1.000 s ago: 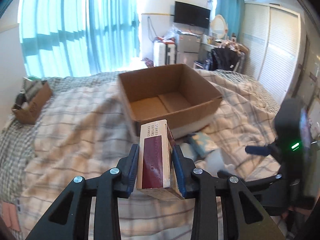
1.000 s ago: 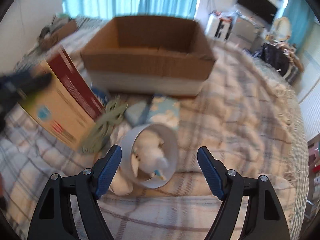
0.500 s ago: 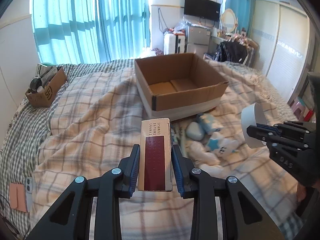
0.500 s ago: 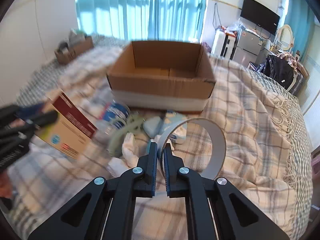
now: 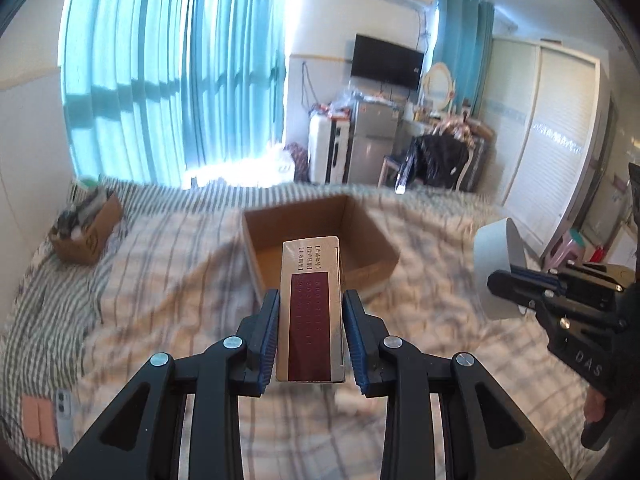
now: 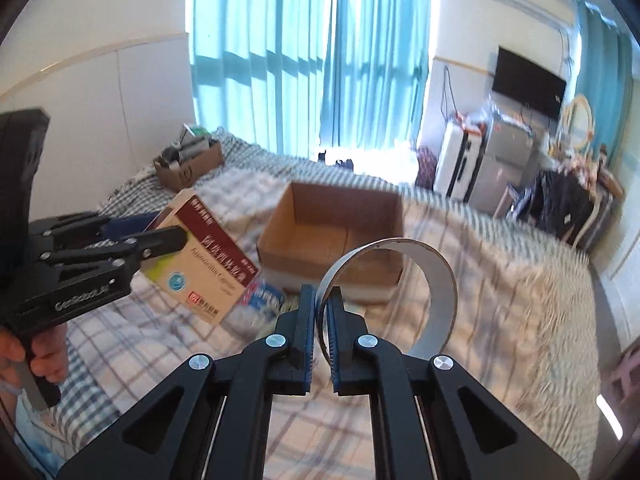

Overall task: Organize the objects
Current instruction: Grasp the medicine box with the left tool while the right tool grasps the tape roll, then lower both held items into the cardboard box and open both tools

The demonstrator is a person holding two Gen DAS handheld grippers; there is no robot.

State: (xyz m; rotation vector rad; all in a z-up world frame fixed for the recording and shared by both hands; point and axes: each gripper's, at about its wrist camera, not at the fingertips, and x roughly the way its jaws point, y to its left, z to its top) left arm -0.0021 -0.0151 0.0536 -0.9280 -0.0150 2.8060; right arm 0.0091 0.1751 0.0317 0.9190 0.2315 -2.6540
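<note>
My left gripper point(image 5: 310, 322) is shut on a tan and dark-red medicine box point(image 5: 311, 312), held in the air above the bed. The box also shows in the right wrist view point(image 6: 202, 262), in the left gripper point(image 6: 160, 240). My right gripper point(image 6: 320, 320) is shut on the rim of a white ring-shaped tape roll point(image 6: 434, 296), lifted off the bed; it shows at the right of the left wrist view point(image 5: 494, 272). An open, empty cardboard box point(image 5: 372, 240) point(image 6: 280, 220) sits on the plaid bed beyond both grippers.
A blue and white packet point(image 6: 262, 300) lies on the bed in front of the cardboard box. A small carton of odds and ends point(image 5: 86, 234) point(image 6: 188, 164) stands at the bed's far left. Phone and pink card point(image 5: 44, 420) lie near left.
Both grippers have risen higher above the bed with their loads. A second ago the right gripper was open around the tape roll; it shut on its rim and lifted it.
</note>
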